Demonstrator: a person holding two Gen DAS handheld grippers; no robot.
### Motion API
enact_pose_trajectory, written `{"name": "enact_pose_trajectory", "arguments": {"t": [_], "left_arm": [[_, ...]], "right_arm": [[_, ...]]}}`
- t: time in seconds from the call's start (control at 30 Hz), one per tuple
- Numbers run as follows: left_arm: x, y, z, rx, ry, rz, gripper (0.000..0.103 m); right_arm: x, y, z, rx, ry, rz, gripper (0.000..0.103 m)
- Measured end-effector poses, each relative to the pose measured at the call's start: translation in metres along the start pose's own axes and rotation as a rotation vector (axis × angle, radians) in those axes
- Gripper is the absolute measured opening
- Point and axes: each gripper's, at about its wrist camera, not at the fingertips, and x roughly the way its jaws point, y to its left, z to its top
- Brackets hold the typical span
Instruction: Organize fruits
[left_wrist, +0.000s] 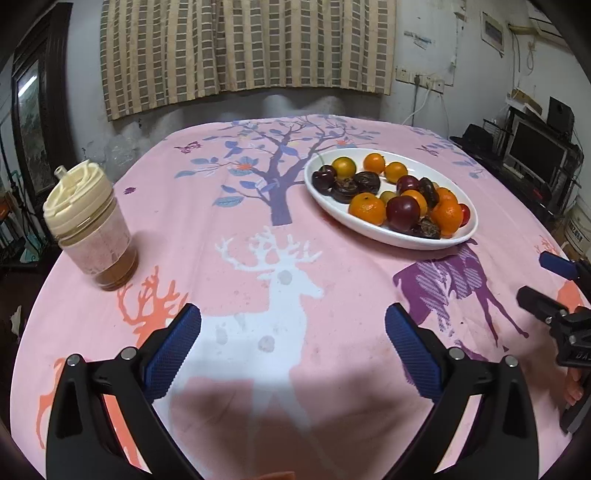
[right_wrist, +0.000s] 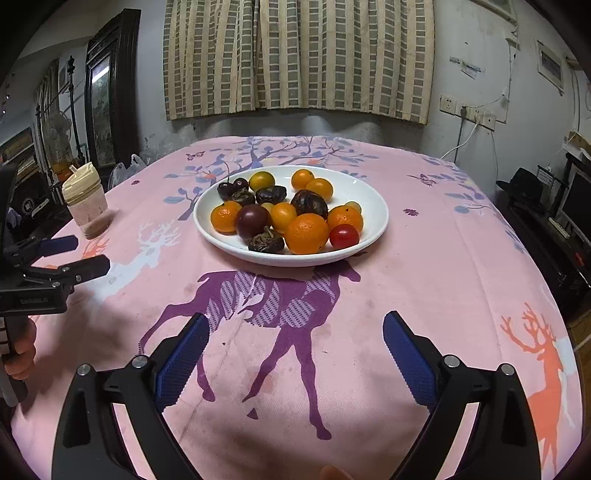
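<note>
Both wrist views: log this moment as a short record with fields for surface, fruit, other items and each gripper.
surface: table under a pink deer-print tablecloth
fruit: oranges, dark plums, one red tomato, all mixed on a white plate
other items: lidded cup left of the plate
left gripper: open, holding nothing, above the cloth
right gripper: open, holding nothing, facing the plate

The fruits (right_wrist: 280, 214) are piled in the plate (right_wrist: 369, 199), placed mid-table (right_wrist: 443, 277). The jar (right_wrist: 86, 206) is positioned well to its left, near the table edge.
</note>
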Motion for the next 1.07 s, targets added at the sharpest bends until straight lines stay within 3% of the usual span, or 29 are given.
{"name": "enact_pose_trajectory", "arguments": {"t": [1.07], "left_arm": [[-0.007,-0.007,-0.002,0.054,-0.01,0.008,0.098]], "right_arm": [[0.002,0.004,-0.001,0.001,0.027,0.025,0.096]]}}
